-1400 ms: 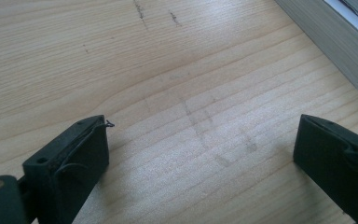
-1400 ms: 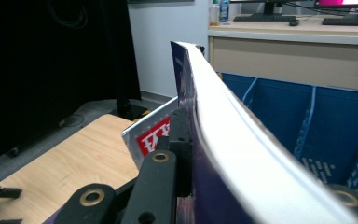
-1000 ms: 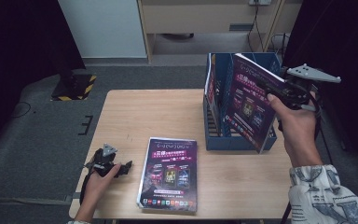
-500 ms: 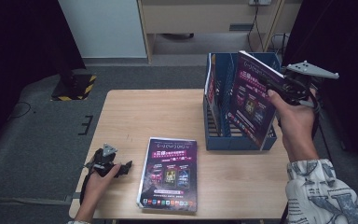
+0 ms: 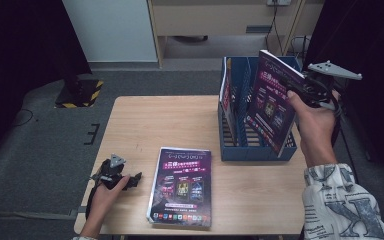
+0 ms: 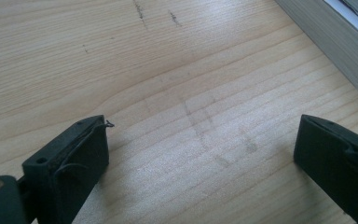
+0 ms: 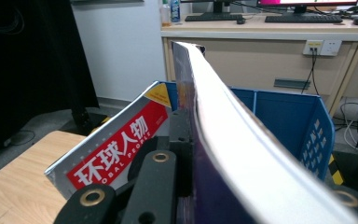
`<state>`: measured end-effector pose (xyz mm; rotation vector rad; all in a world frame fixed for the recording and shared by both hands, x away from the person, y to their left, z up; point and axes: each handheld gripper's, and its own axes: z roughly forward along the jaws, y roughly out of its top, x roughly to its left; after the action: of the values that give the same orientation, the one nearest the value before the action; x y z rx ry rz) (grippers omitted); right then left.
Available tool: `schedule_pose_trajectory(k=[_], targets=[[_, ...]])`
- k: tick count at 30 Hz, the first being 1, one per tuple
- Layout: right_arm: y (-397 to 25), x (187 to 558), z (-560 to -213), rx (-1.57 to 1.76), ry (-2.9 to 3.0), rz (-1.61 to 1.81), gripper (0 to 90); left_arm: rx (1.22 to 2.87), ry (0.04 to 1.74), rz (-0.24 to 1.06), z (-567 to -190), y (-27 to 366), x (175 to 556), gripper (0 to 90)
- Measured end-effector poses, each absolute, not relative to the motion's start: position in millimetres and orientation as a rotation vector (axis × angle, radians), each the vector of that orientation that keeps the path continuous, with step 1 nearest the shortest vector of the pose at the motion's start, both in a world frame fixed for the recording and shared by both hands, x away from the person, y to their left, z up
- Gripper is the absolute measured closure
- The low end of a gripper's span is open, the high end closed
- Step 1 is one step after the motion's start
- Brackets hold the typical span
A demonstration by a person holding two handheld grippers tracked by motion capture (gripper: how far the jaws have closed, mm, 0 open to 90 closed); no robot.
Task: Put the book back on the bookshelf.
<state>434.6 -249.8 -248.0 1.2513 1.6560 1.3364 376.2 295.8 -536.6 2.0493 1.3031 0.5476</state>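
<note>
My right gripper (image 5: 300, 89) is shut on a purple magazine (image 5: 271, 107) and holds it tilted, its lower edge down inside the blue file rack (image 5: 257, 150) at the table's right. Seen from the right gripper view, that magazine (image 7: 228, 140) runs edge-on between the jaws. A second magazine (image 5: 225, 97) with a red band (image 7: 116, 144) leans at the rack's left end. Another purple magazine (image 5: 181, 186) lies flat near the table's front edge. To its left my left gripper (image 5: 132, 179) rests open on the wood, and nothing lies between its fingers (image 6: 70, 163).
The wooden table (image 5: 160, 120) has bare surface at its back left. In the left gripper view the flat magazine's page edge (image 6: 335, 32) crosses the top right corner. Behind the table stand a beige cabinet (image 5: 215, 20) and dark curtains (image 5: 25, 40).
My right gripper has swung the held magazine from tilted high over the rack to steeper and lower, into the rack. The left gripper and the flat magazine have not moved.
</note>
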Motion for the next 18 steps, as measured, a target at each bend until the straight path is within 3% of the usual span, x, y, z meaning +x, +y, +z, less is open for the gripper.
schedule_pose_trajectory(k=[18], targets=[[-247.4, 444.4, -242.1, 1.251, 1.608, 1.31, 82.3, 2.05, 1.304, 0.549, -536.6, 295.4, 376.3, 2.0]])
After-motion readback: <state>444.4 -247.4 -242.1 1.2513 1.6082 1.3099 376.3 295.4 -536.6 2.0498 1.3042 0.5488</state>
